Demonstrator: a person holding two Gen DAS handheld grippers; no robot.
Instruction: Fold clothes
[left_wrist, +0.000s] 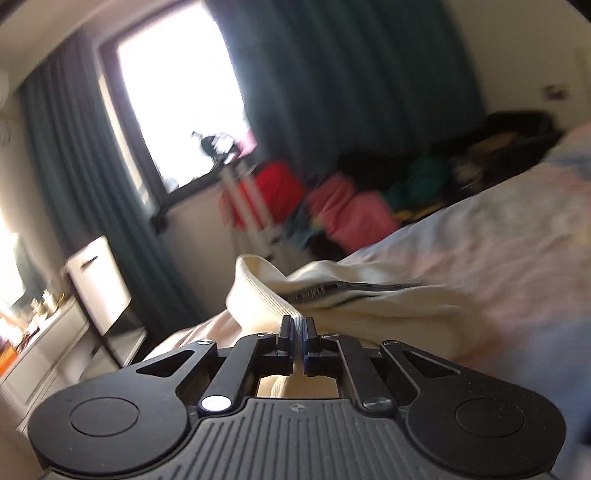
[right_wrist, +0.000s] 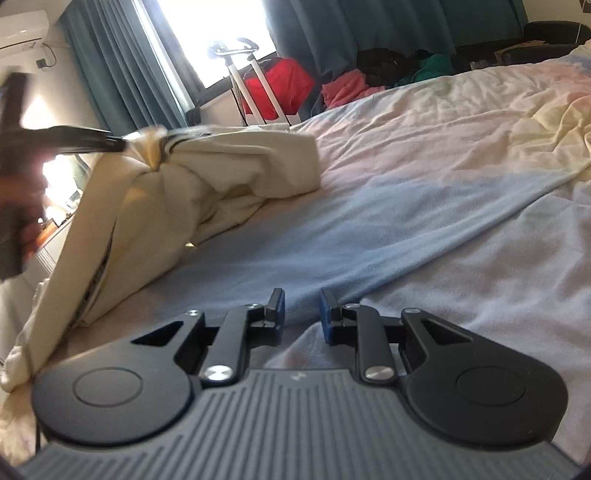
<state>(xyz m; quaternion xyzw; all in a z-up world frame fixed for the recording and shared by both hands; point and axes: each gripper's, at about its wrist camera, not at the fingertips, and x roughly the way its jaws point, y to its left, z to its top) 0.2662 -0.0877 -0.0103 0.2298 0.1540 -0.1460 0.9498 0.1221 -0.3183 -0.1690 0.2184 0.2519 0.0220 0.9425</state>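
A cream garment (left_wrist: 354, 295) with a ribbed hem lies bunched on the bed. My left gripper (left_wrist: 298, 325) is shut on its ribbed edge and lifts it. In the right wrist view the same garment (right_wrist: 207, 173) hangs from the left gripper (right_wrist: 122, 144) at upper left and drapes down to the bed. My right gripper (right_wrist: 302, 302) is open and empty, low over the blue part of the bedsheet (right_wrist: 369, 236), right of the garment.
The bed (left_wrist: 498, 251) has a wrinkled pink, blue and cream sheet. Beyond its far edge are piles of red, pink and green clothes (right_wrist: 343, 88), a white rack (right_wrist: 255, 88), dark teal curtains (left_wrist: 351, 74) and a bright window. A white dresser (left_wrist: 55, 343) stands at left.
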